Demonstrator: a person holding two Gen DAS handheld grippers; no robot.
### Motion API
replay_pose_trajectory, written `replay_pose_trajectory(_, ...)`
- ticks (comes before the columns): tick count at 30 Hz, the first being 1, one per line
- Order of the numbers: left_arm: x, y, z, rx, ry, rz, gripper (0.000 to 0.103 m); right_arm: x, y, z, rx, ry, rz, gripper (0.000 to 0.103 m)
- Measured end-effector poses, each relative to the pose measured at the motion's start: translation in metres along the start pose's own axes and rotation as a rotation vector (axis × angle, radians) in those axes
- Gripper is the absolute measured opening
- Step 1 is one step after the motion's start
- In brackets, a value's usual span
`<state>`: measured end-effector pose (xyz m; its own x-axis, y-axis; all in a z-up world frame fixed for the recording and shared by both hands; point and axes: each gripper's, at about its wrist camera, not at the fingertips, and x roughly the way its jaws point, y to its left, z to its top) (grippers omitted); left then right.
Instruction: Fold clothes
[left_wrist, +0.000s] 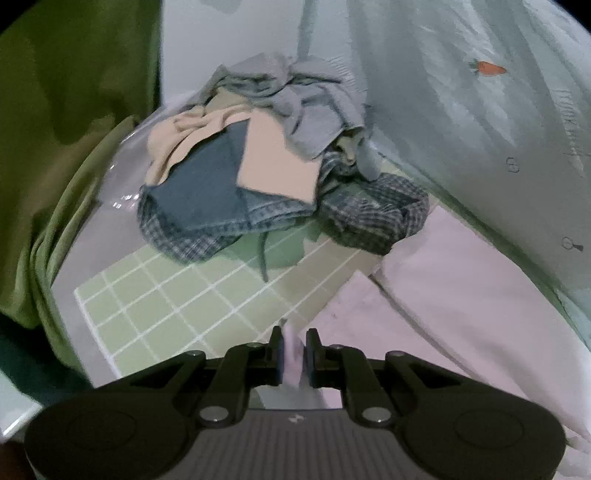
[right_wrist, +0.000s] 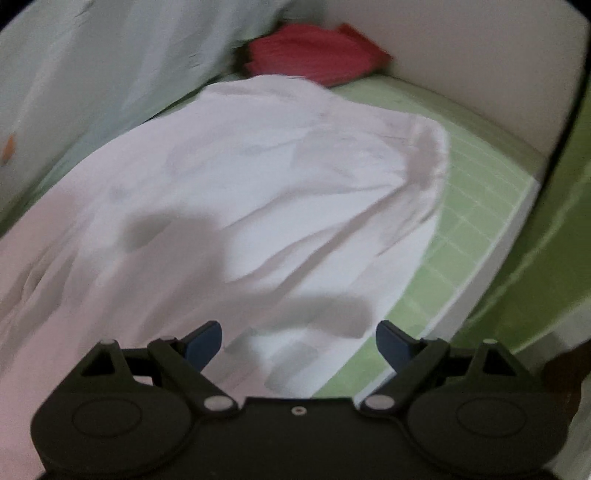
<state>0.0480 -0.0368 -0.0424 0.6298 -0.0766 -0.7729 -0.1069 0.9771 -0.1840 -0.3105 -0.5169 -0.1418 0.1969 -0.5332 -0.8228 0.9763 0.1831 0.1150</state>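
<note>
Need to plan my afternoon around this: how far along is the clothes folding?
Early, it seems. No folded stack shows in either view. In hand: the left gripper pinches an edge of the pale pink garment spread on the green checked sheet, while the right gripper hangs open above it. Left: the heap of unfolded clothes and a crumpled red garment.

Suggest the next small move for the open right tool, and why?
Probably lower the right tool onto the near edge of the white garment and close. Its jaws stand wide with nothing between them, just above that cloth, while the left tool is already pinching a fold of it; a second grip would let both hands fold.
</note>
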Motion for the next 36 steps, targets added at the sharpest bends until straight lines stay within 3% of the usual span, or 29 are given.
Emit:
replay_pose_trajectory(4,-0.006,0.003,-0.007,-0.033,0.039,0.034,0.019,0.019,-0.028,0.019,0.107,0.033,-0.010,0.091)
replay_pose_trajectory(7,-0.003,0.004,-0.014,-0.068,0.090,0.062,0.029,0.035,-0.044,0.032,0.196,0.074,-0.007,0.091)
replay_pose_trajectory(12,-0.004,0.004,-0.034,-0.129,0.145,0.043,0.041,0.051,-0.059,0.041,0.336,0.119,0.052,0.095)
replay_pose_trajectory(25,-0.006,0.011,-0.067,-0.249,0.229,-0.021,0.048,0.063,-0.053,0.054,0.345,0.150,0.042,0.102)
replay_pose_trajectory(31,-0.021,0.016,-0.058,-0.273,0.141,-0.038,0.054,0.059,-0.061,0.051,0.384,0.141,0.065,0.102)
replay_pose_trajectory(36,-0.028,0.013,-0.044,-0.265,0.085,-0.070,0.060,0.063,-0.053,0.054,0.370,0.143,0.036,0.102)
